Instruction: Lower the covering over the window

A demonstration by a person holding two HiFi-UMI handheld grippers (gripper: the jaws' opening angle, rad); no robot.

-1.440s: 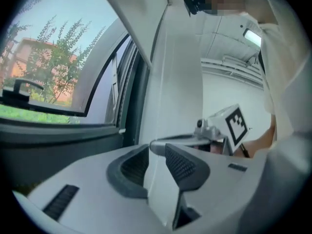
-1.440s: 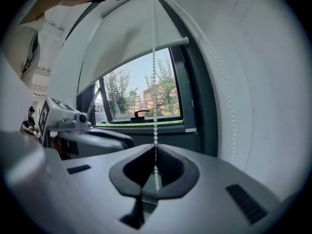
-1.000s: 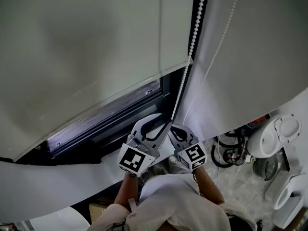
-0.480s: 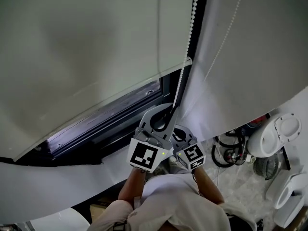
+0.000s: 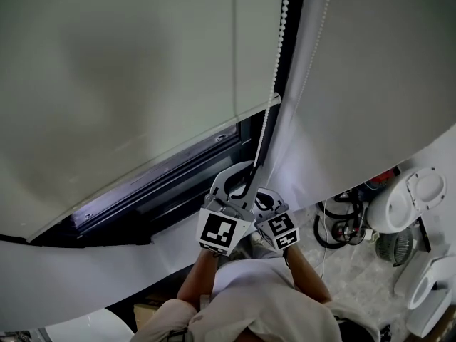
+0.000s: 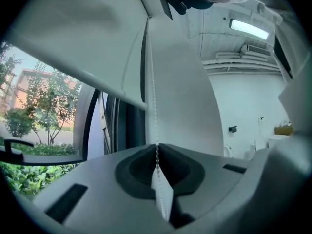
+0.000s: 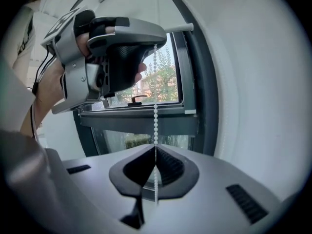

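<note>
The roller blind (image 5: 128, 84) fills the head view from 9 to 12 o'clock. Its bottom bar (image 5: 153, 169) runs on a slant, and a strip of dark window frame (image 5: 164, 201) with some glass is uncovered under it. In your left gripper view that same bar sits around 10 o'clock, with trees (image 6: 44, 101) and a reddish building showing below it.

The bead chain (image 5: 274, 84) drops from 12 o'clock along the blind's right edge, straight to your two grippers just below centre. A second, thinner strand (image 5: 317, 55) runs up just on its 3 o'clock side.

Your left gripper (image 5: 248, 169) is the upper one. Its jaws are pressed together and pinching the chain, which runs right through the seam between the pads. Your right gripper (image 5: 262, 198) sits just beside it at about 5 o'clock and lower on the same chain. Its jaws are clamped on the beads too, with a short tail hanging out below the pads. From the right gripper view you can see your left hand wrapped around the other gripper up at 10 o'clock.

Further out at 4 o'clock in the head view there's a white toilet (image 5: 417, 191), some looped hoses (image 5: 335, 226) and a small fan (image 5: 392, 248) on the floor.
</note>
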